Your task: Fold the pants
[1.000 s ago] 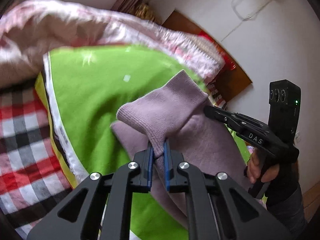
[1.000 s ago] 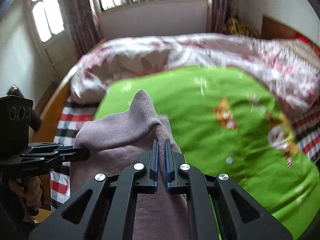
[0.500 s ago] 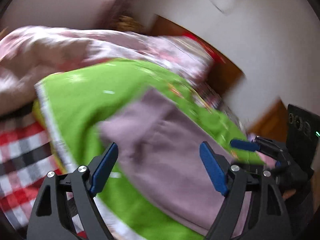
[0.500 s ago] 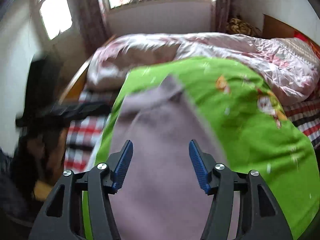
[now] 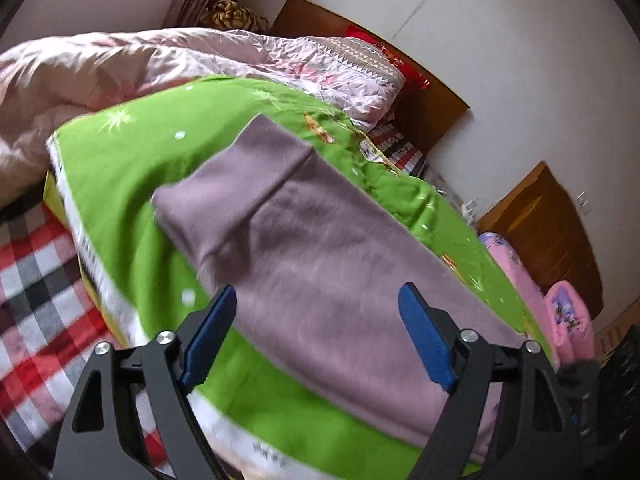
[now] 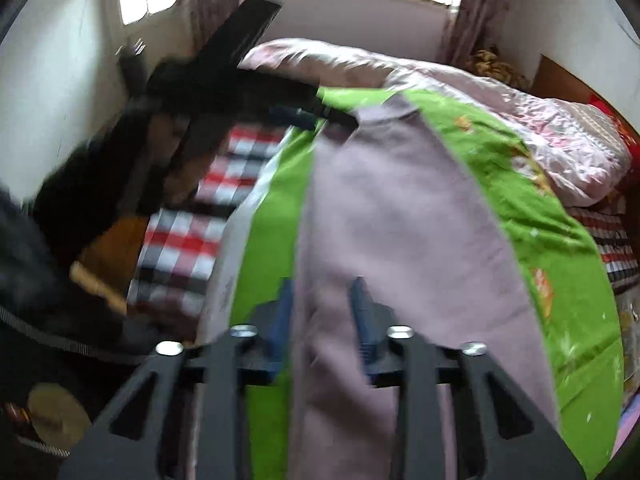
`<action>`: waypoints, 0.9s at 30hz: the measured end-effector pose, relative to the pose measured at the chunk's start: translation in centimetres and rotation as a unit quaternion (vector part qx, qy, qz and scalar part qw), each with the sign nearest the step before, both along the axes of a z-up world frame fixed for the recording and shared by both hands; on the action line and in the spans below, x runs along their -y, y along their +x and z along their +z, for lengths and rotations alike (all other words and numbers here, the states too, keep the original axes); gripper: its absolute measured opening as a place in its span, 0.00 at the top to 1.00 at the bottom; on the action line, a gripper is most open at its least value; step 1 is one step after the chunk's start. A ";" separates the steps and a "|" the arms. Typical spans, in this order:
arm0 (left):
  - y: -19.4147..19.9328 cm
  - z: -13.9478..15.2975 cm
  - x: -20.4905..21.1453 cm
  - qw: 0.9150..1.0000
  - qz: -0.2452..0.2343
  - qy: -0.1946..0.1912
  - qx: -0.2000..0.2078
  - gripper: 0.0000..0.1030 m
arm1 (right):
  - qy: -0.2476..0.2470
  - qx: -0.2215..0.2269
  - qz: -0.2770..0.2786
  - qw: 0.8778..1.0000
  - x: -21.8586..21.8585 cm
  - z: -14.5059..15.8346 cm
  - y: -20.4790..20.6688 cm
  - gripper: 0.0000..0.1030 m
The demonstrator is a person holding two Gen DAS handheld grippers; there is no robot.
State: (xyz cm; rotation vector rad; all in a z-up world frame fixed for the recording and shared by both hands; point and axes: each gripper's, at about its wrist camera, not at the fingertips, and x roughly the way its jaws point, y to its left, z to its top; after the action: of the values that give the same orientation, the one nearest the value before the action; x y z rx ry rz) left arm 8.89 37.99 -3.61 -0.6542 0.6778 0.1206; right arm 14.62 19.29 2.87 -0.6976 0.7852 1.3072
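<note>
- Both grippers have let go of the pants (image 5: 320,248), which a second ago they pinched at the far cuff; one fold looks done.
- The pants now lie flat on the green sheet (image 5: 132,160).
- Left gripper (image 5: 316,336) stands wide, closing slightly, nothing pressed.
- Right gripper (image 6: 324,320), pulled back to the near end, is closing around pants fabric; grip not yet firm.

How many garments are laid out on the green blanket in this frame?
1. A single pair of mauve pants lies lengthwise on the green blanket, cuffed end toward the pink quilt. Anything beneath the pants would be hidden.
</note>
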 end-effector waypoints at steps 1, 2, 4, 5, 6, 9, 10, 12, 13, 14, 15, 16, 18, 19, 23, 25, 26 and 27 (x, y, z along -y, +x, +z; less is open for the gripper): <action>-0.5 -0.3 0.1 1.000 0.000 -0.004 -0.004 0.35 | -0.008 -0.003 -0.002 1.000 0.4 -0.6 -0.2 0.87; -0.8 -1.0 0.1 1.000 0.001 -0.011 -0.009 0.42 | -0.015 -0.008 -0.008 1.000 0.6 -1.2 -0.3 0.87; -1.3 -2.2 0.2 0.999 -0.004 -0.035 -0.020 0.46 | -0.031 0.000 -0.025 0.999 0.9 -2.3 -0.2 0.87; -1.4 -2.5 0.4 0.999 -0.007 -0.047 -0.021 0.46 | -0.037 0.009 -0.027 0.999 0.8 -2.6 -0.1 0.87; -1.6 -2.8 0.7 0.998 -0.012 -0.057 -0.019 0.46 | -0.047 0.025 -0.027 0.998 0.9 -2.9 -0.5 0.87; -2.0 -3.3 2.0 0.996 -0.029 -0.085 -0.015 0.46 | -0.059 0.054 -0.021 0.997 0.9 -3.4 -1.2 0.87; -2.1 -3.3 2.6 0.995 -0.036 -0.093 -0.014 0.45 | -0.060 0.062 -0.019 0.996 0.9 -3.5 -1.4 0.87; -2.1 -3.2 3.3 0.994 -0.044 -0.098 -0.014 0.44 | -0.060 0.076 -0.018 0.995 0.9 -3.6 -1.7 0.97; -2.3 -3.1 3.8 0.993 -0.051 -0.102 -0.013 0.44 | -0.056 0.085 -0.024 0.995 1.0 -3.4 -1.6 0.97; -2.4 -3.0 4.1 0.993 -0.056 -0.106 -0.011 0.43 | -0.041 0.079 -0.034 0.995 1.3 -2.9 -1.4 0.97; -2.5 -2.8 4.4 0.992 -0.060 -0.111 -0.008 0.39 | -0.016 0.059 -0.053 0.997 1.8 -1.9 -0.6 0.97; -2.6 -2.6 4.7 0.991 -0.066 -0.119 -0.004 0.38 | 0.000 0.036 -0.068 0.997 2.3 -1.2 0.3 0.97; -2.6 -2.4 5.1 0.987 -0.079 -0.141 0.004 0.36 | 0.018 0.008 -0.091 0.996 3.0 -0.3 1.4 0.97; -2.5 -2.5 5.3 0.984 -0.089 -0.157 0.007 0.36 | 0.024 -0.007 -0.097 0.995 3.2 -0.1 1.8 0.97; -1.1 -3.5 5.9 0.971 -0.109 -0.213 -0.002 0.36 | 0.037 -0.030 -0.103 0.994 3.4 0.3 2.0 0.97; -0.4 -3.6 6.1 0.969 -0.111 -0.221 0.001 0.37 | 0.045 -0.038 -0.110 0.992 3.7 0.5 2.2 0.97; 0.1 -3.7 6.1 0.969 -0.111 -0.222 0.005 0.38 | 0.048 -0.039 -0.112 0.992 3.8 0.6 2.2 0.97; 0.6 -3.7 6.0 0.969 -0.103 -0.222 0.009 0.54 | 0.048 -0.039 -0.113 0.992 3.9 0.7 2.1 0.97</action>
State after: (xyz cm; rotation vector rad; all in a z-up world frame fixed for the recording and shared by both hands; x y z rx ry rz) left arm 9.47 32.02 -7.34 -1.0081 0.7573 -0.2370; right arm 16.71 15.40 3.54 -0.4687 0.8332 1.1626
